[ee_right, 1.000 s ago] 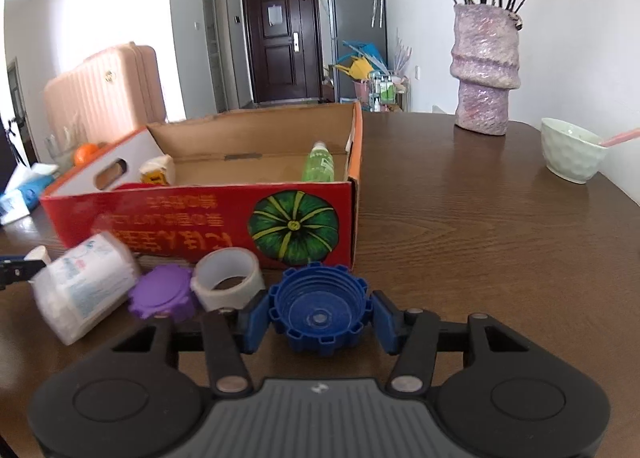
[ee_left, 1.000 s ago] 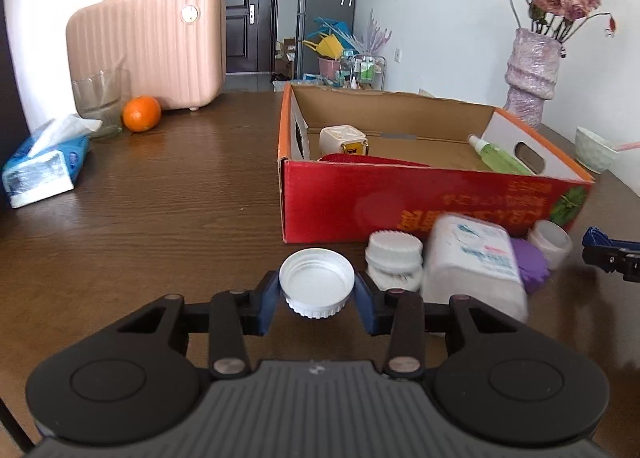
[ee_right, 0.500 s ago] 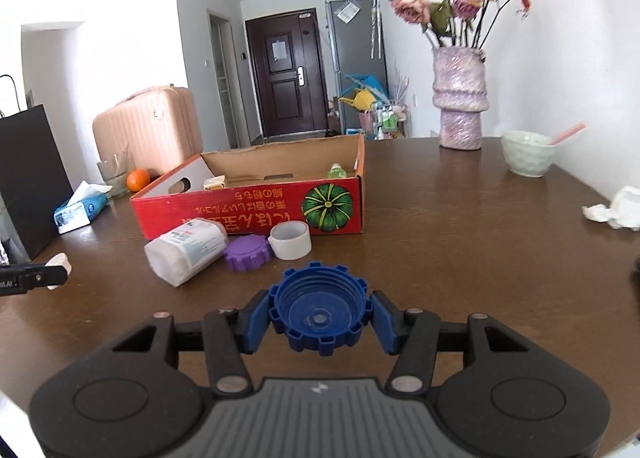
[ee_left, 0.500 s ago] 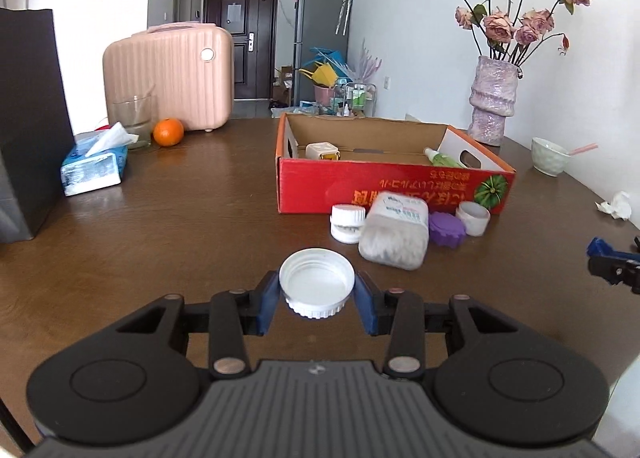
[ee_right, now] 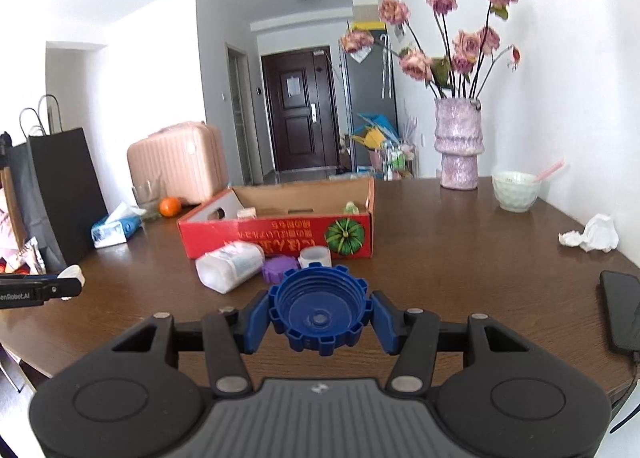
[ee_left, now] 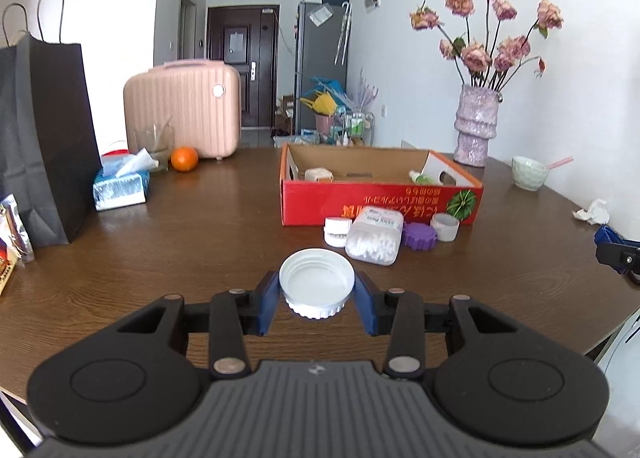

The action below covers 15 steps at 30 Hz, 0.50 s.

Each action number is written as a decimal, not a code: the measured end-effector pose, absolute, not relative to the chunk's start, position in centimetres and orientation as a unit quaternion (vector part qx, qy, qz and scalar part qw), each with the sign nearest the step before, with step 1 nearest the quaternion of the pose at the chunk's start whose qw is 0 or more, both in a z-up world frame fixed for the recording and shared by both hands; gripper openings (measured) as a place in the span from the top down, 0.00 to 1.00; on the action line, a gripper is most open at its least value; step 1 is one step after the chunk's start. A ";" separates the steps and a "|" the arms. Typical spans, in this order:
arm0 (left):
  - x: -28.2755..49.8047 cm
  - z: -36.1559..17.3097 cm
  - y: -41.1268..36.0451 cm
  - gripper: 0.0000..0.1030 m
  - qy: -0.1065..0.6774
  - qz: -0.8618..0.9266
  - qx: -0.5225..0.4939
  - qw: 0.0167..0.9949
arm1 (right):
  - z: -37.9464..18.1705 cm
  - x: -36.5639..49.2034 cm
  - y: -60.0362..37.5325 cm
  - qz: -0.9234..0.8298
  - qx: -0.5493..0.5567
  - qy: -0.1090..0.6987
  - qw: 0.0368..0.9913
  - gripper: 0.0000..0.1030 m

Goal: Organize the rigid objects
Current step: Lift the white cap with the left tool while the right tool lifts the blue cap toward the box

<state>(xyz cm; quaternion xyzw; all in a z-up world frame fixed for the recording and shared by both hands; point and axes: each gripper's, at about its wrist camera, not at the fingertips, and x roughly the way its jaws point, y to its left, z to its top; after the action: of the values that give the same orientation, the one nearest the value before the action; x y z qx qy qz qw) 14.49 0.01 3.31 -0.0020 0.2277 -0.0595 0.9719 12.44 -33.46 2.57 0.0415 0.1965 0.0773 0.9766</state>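
— White, that cap [ee_left: 317, 282]? Who has it?
— The left gripper [ee_left: 317, 298], closed on its rim, above the table [ee_left: 192, 242]; the right gripper [ee_right: 319, 318] pinches a blue cap [ee_right: 319, 312] likewise.
— And the box?
— The red cardboard box [ee_left: 380, 201] sits well ahead; a cotton-swab tub [ee_left: 374, 236], purple lid [ee_left: 419, 236] and small jars lie just before it.

White ribbed cap [ee_left: 316, 282] and blue notched cap [ee_right: 319, 308], both hollow side up, each pinched above the table, well short of red carton [ee_left: 380, 201].
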 end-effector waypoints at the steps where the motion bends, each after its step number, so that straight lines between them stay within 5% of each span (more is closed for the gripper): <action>1: 14.3 3.6 0.0 0.60 0.223 -0.059 -0.002 0.973 | 2.8 12.2 -33.5 0.077 0.040 0.193 0.977 0.49; 15: 16.5 5.6 -1.1 0.60 0.196 -0.073 0.011 0.978 | 4.0 15.0 -34.2 0.068 0.032 0.180 0.981 0.49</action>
<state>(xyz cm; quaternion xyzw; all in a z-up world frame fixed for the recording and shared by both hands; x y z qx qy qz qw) 16.55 -1.06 5.63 0.0112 0.1955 -0.0734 0.9779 14.96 -34.22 4.03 0.0319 0.1803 0.0683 0.9807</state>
